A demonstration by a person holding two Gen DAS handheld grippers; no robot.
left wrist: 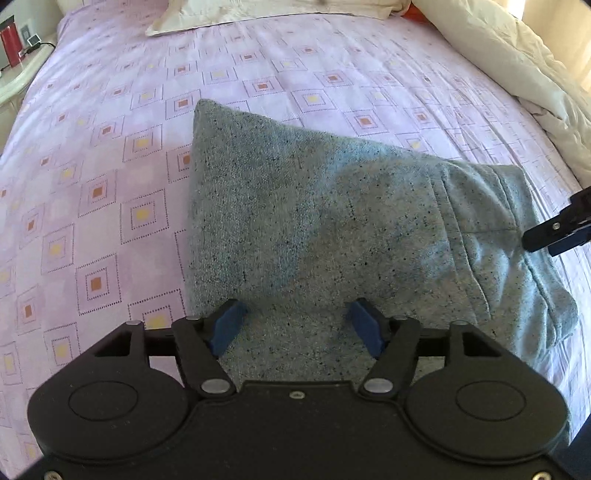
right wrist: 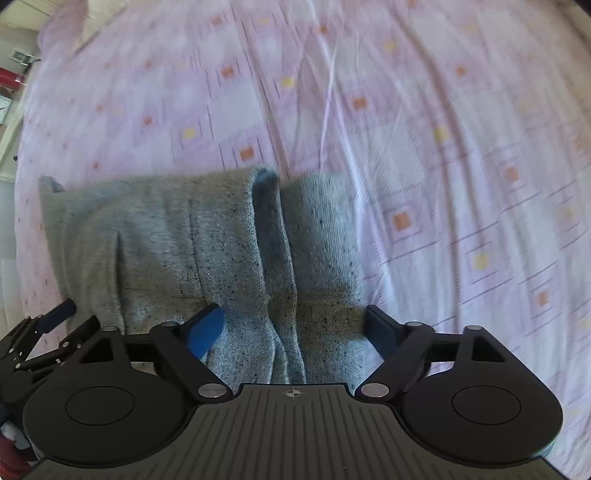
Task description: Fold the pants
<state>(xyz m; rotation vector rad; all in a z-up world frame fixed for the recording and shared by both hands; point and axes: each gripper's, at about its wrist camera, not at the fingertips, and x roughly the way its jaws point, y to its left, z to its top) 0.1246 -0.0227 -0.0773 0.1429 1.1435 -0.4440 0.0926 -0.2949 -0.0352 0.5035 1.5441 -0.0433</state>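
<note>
The grey pants lie folded into a thick bundle in the middle of the bed, on its purple sheet with little squares. The near edge of the bundle sits right under both tools.

The left hand-held gripper is spread apart, with its blue pads on either side of the near edge of the cloth. They do not seem to be squeezing it. The right hand-held gripper is spread wide too, over the end where two rolled parts of the pants meet. Nothing is pinched there.

What could go wrong? The bundle looks soft and puffy, so I think it could spring open once nothing holds it down. A pad could also snag a loose layer on the way up and drag the top fold off. The two rolled parts on the right side look uneven, so that end might slide apart.

Some things are hard to see. The black tool bodies cover the nearest edge of the pants in both views. The right view is blurry, so the sheet and the seams look smeared. I cannot tell how many layers are in the fold. The cream duvet and the pillow are cut off at the picture edge. A red thing on the bedside stand is too small to name.
</note>
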